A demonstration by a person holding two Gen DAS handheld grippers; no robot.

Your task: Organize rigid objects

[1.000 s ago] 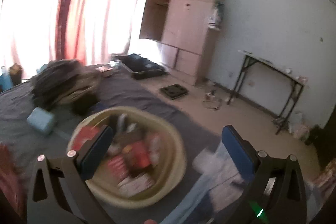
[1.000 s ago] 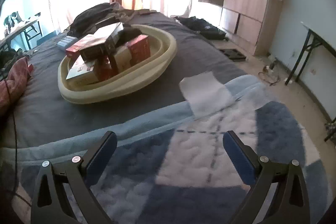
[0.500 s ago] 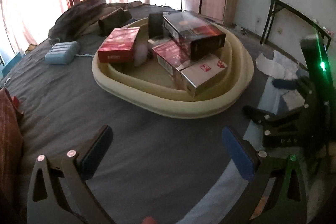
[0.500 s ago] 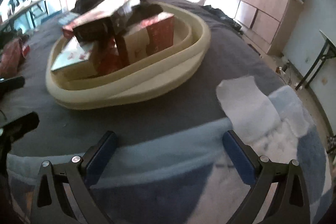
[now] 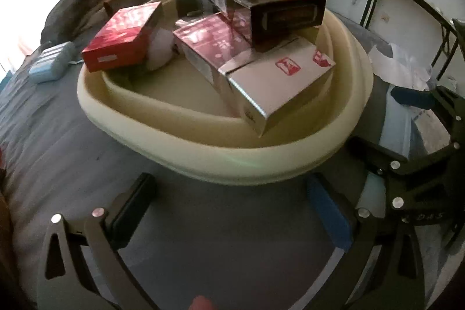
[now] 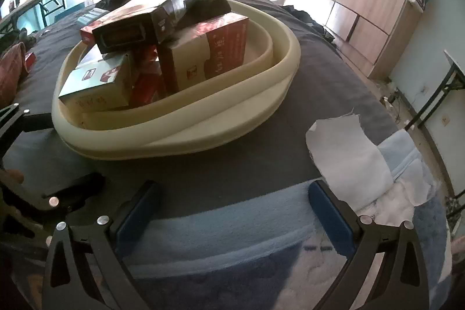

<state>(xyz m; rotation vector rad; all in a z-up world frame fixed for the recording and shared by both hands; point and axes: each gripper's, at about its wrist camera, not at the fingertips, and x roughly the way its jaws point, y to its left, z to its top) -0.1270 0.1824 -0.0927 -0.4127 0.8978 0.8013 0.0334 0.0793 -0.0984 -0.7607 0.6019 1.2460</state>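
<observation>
Both jaws stand spread and empty: left gripper (image 5: 232, 208) and right gripper (image 6: 232, 208) hover just before the cream basin (image 5: 261, 161), where the boxes (image 5: 279, 83) lie heaped. Approach step, I judge; next, pick the topmost dark box (image 6: 145, 16).

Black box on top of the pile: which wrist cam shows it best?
Left wrist. The black box sits near centre, its top and windowed end both visible, resting on the red boxes in the basin. The right wrist view shows it smaller, from its end, the top washed out by glare.
</observation>
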